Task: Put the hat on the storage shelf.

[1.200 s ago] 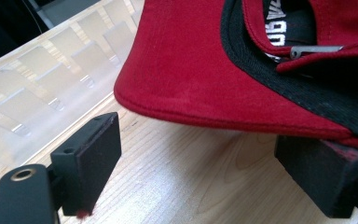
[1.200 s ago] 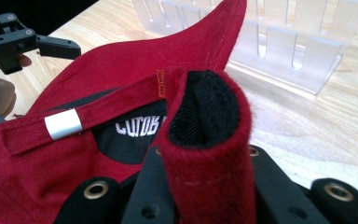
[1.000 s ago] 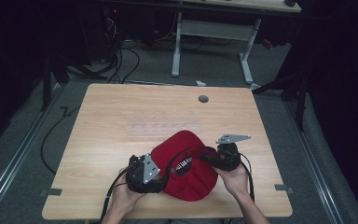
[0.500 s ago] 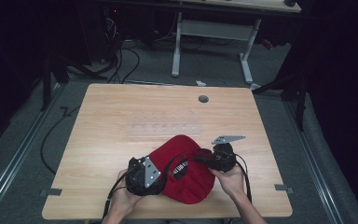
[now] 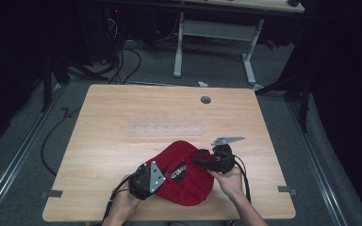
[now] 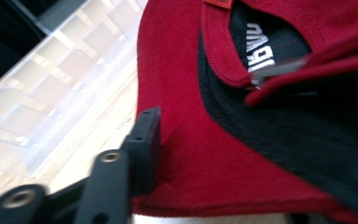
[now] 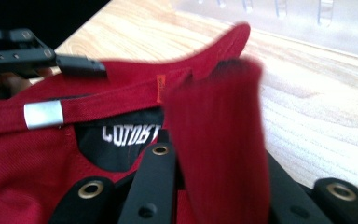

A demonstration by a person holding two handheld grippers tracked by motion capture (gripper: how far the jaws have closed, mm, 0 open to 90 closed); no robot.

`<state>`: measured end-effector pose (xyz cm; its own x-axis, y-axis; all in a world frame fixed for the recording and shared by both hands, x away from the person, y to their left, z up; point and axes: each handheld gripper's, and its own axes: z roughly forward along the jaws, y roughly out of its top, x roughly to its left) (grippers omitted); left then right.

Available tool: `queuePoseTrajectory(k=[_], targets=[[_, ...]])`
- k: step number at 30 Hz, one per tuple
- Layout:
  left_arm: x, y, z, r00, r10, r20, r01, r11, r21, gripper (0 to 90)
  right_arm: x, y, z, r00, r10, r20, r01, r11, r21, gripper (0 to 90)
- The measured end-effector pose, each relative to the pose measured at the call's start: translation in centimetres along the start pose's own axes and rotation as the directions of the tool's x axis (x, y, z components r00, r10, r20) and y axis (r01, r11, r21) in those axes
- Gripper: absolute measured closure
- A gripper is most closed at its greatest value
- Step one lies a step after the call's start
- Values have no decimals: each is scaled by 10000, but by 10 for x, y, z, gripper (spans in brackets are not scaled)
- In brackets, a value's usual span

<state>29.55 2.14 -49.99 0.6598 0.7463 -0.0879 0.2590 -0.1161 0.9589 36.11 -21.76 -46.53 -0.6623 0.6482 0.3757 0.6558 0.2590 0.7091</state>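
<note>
A red cap (image 5: 193,188) with a black lining and a white-lettered label (image 7: 130,135) lies upside down near the table's front edge. My left gripper (image 5: 166,175) is at its left side. Its jaws have just been closing, and the one visible pad (image 6: 145,140) presses the cap's red edge (image 6: 191,154); the other jaw is hidden behind the fabric. My right gripper (image 5: 199,161) comes from the right and is shut on a fold of red fabric (image 7: 219,154) standing up between its jaws. The strap's metal clasp (image 7: 43,115) shows beside the left gripper (image 7: 42,56).
The cap rests on a wooden table (image 5: 122,117) that has a round grommet hole (image 5: 205,100) at the back. On the table's middle lies a clear plastic compartment tray (image 5: 165,129). Behind the table stand a white desk frame (image 5: 212,42) and floor cables (image 5: 122,61).
The left gripper's jaws have closed in on the cap's left edge. The cap has slid a little toward the table's front. The right gripper keeps its grip.
</note>
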Motion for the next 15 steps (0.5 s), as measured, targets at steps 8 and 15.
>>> queuePoseTrajectory(k=[8,15], targets=[[-7,8,-4,9981,-27,619,0,9990,446,703,-2,0,-7,10000,56,-20,-57,9990,-436,781],[-11,11,-4,9942,139,1063,-213,9975,681,774,4,4,-15,9979,-214,616,254,9975,-655,683]])
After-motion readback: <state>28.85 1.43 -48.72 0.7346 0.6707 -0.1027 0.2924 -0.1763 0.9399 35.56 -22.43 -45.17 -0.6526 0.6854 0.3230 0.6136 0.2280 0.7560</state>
